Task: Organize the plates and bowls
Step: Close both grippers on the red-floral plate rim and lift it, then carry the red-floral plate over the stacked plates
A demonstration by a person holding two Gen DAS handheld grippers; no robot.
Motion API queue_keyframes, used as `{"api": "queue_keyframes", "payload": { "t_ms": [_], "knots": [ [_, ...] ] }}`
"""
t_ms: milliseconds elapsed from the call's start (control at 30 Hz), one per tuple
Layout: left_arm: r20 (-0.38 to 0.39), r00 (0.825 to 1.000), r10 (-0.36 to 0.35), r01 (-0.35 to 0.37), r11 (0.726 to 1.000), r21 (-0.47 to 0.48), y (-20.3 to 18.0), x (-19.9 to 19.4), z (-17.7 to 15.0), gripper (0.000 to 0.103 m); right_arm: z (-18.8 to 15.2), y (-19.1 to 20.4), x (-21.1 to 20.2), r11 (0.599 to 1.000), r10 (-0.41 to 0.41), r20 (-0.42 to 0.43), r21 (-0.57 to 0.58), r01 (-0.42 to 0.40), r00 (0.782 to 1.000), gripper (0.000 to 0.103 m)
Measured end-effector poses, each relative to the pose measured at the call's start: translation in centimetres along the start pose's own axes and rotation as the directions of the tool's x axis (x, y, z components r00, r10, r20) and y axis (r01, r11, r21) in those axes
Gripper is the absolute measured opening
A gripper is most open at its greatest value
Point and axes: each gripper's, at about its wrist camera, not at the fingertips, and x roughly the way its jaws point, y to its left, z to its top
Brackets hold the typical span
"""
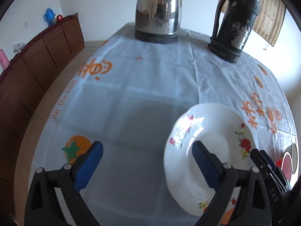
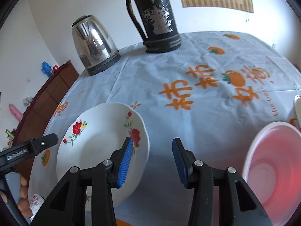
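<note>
A white deep plate (image 1: 216, 131) (image 2: 97, 150) with red flower prints sits on the tablecloth. My left gripper (image 1: 148, 156) is open wide. The plate's left rim lies between its jaws, and the right pad hangs over the plate's hollow. My right gripper (image 2: 153, 156) is open at the plate's other side. Its left pad is over the flowered rim and the rim's edge lies between the jaws. No pad visibly presses on the plate. A pink-lined white bowl (image 2: 272, 169) (image 1: 287, 160) stands right of the right gripper.
A steel kettle (image 1: 158, 11) (image 2: 94, 43) and a black thermos jug (image 1: 235, 22) (image 2: 156, 17) stand at the table's far edge. A brown cabinet (image 1: 37, 56) runs along the left wall. A person's hand (image 2: 24, 188) and a small floral cup (image 2: 35, 201) are at the lower left.
</note>
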Motion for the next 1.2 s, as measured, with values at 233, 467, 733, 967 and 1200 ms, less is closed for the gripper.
{"api": "queue_keyframes", "payload": {
  "t_ms": [233,467,733,967,1200],
  "knots": [
    [-0.004,0.998,-0.069,0.068,0.993,-0.097,0.2,0.2,-0.4,0.095,-0.1,0.6,0.6,0.999,0.020,-0.014,-0.044,-0.020,1.000,0.046],
    [-0.043,0.998,-0.045,0.041,0.995,-0.090,-1.3,1.1,-0.7,0.093,-0.3,0.3,1.3,0.998,0.060,-0.043,-0.023,-0.061,0.997,0.046],
    [-0.113,0.987,-0.115,0.100,0.987,-0.129,-1.0,3.2,-1.0,0.055,-0.5,0.6,1.7,0.995,0.095,-0.060,-0.031,-0.097,0.994,0.032],
    [-0.105,0.987,-0.119,0.108,0.989,-0.101,-1.5,3.2,-1.2,0.047,-0.5,0.1,1.9,0.992,0.121,-0.064,-0.007,-0.122,0.991,0.023],
    [-0.080,0.986,-0.148,0.138,0.984,-0.110,-1.5,3.0,-1.5,0.029,-0.6,0.0,2.1,0.988,0.154,-0.062,-0.012,-0.155,0.986,0.020]
  ]
}}
